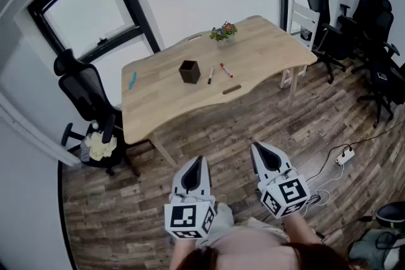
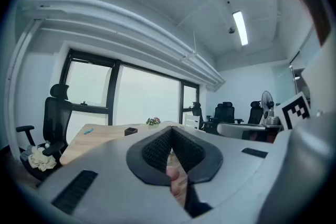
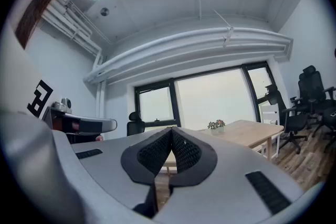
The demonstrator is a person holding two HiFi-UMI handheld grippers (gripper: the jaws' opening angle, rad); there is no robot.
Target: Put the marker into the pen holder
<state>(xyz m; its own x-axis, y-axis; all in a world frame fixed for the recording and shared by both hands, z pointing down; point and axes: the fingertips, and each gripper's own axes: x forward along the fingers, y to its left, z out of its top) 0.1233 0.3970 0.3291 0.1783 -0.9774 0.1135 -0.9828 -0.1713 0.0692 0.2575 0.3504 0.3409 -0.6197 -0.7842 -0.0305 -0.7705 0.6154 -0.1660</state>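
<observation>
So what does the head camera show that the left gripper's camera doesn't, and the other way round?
Only the head view shows a black marker and a red marker lying beside the pen holder, the floor, and the left gripper and right gripper from above. Only the left gripper view shows a ceiling light, a fan and its own jaws closed, close up. Both show the table, pen holder, plant and black chair.
</observation>
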